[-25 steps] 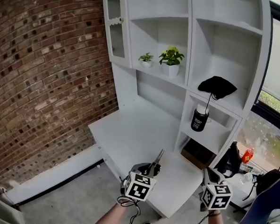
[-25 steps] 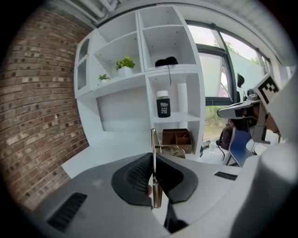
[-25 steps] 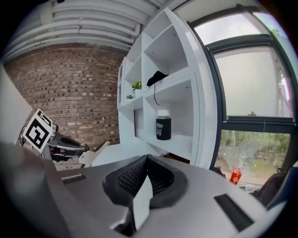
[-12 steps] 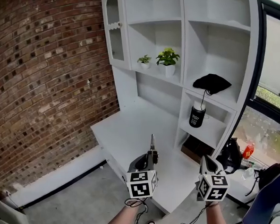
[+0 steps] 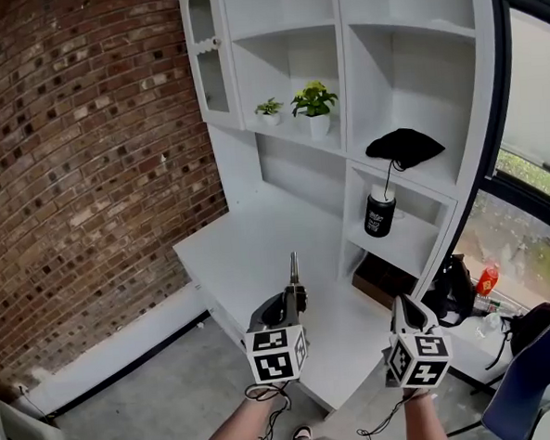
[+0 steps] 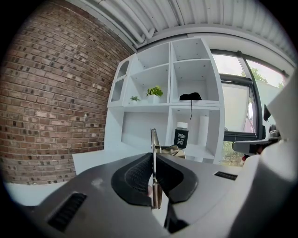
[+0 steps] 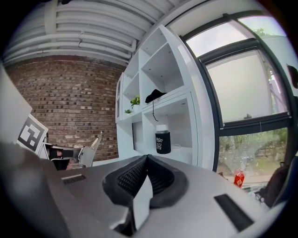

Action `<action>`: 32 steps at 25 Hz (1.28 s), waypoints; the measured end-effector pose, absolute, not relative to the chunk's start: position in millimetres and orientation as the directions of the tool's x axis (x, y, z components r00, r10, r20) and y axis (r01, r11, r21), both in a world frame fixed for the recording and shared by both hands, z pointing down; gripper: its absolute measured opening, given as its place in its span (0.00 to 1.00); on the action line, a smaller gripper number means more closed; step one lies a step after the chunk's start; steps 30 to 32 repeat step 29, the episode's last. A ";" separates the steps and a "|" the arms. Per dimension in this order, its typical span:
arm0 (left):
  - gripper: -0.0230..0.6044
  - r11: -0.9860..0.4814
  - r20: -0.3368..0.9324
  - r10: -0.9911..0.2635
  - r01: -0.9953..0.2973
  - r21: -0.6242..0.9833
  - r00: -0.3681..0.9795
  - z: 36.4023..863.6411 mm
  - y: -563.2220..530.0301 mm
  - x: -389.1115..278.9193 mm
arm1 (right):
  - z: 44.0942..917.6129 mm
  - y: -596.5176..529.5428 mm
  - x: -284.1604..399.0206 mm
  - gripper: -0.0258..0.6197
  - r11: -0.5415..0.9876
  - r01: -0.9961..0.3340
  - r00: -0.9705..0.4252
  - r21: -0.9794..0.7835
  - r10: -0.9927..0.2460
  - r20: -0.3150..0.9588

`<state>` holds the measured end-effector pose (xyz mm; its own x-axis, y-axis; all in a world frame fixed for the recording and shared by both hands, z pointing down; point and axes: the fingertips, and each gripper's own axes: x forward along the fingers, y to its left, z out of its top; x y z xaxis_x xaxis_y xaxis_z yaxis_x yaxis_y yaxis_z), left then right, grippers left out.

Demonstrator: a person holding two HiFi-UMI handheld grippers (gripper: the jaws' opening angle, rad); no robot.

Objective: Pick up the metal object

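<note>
The metal object (image 5: 294,269) is a thin, flat silver piece. It sticks straight out from my left gripper (image 5: 294,302), which is shut on it above the front of the white desk (image 5: 249,253). In the left gripper view the metal object (image 6: 153,158) stands edge-on between the dark pads of the left gripper (image 6: 153,186). My right gripper (image 5: 406,313) hangs to the right, off the desk's front corner, shut with nothing in it. The right gripper view shows the right gripper (image 7: 144,181) with its pads together, and the metal object's tip (image 7: 98,138) at the far left.
A white shelf unit (image 5: 346,164) rises behind the desk. It holds two potted plants (image 5: 313,100), a black cloth (image 5: 405,148) and a black bottle (image 5: 378,215). A brick wall (image 5: 86,161) stands left. A window, a red bottle (image 5: 487,304) and a blue chair (image 5: 536,384) are right.
The left gripper has turned, so the metal object now points straight away instead of slanting to the right. Both grippers sit slightly lower in the view; the right one stays shut.
</note>
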<state>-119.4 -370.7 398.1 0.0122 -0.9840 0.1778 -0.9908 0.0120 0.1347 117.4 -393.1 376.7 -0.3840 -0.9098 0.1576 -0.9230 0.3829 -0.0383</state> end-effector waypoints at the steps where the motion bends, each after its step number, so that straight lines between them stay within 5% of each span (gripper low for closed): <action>1: 0.06 0.013 0.178 -0.984 -0.991 0.134 0.012 398.4 -371.3 -119.5 | 377.7 -393.6 117.7 0.04 0.383 -0.923 -0.385 -0.042 -0.909 0.159; 32: 0.06 -0.006 0.174 -0.984 -0.992 0.127 0.028 404.1 -388.6 -130.1 | 381.6 -411.8 118.6 0.04 0.360 -0.933 -0.359 -0.028 -0.919 0.162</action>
